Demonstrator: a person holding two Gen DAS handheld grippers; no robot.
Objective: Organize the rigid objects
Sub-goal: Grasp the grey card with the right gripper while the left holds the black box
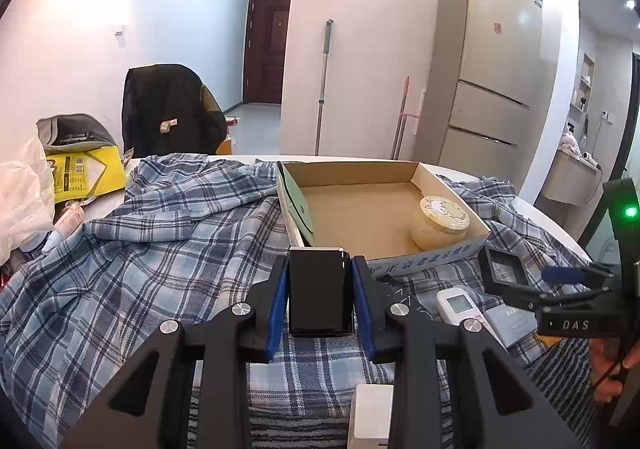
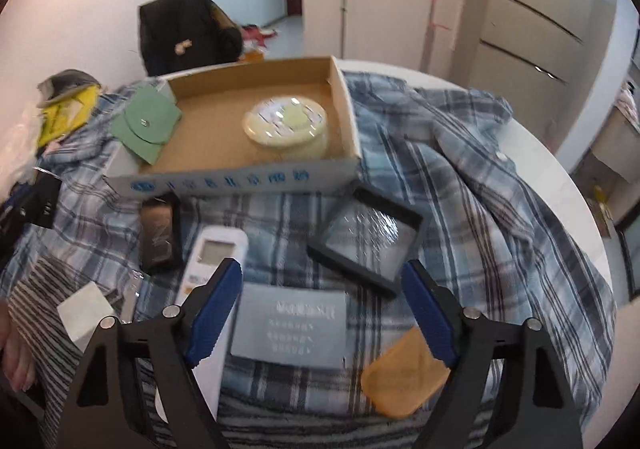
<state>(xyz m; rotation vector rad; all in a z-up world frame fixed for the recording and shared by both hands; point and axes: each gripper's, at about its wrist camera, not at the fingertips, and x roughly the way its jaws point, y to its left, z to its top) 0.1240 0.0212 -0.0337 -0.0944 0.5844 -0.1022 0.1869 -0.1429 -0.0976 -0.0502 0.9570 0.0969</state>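
In the left wrist view my left gripper (image 1: 320, 289) is shut on a glossy black box (image 1: 320, 289), held upright just in front of the cardboard box (image 1: 432, 263). A cream jar (image 1: 440, 221) stands in that box's right corner. In the right wrist view my right gripper (image 2: 320, 275) is open and tilted down over a flat grey box (image 2: 290, 325) lying on the plaid cloth, with the pads clear of it. A white remote (image 2: 216, 253) lies to its left, a black frame (image 2: 364, 239) lies beyond it and an orange lid (image 2: 404, 373) sits to its right.
A green pouch (image 2: 146, 125) leans on the cardboard box's left wall. A small dark case (image 2: 160, 237) and a white block (image 2: 86, 313) lie left of the remote. A yellow packet (image 1: 84, 173), a plastic bag and a draped chair (image 1: 168, 113) are at the table's far left.
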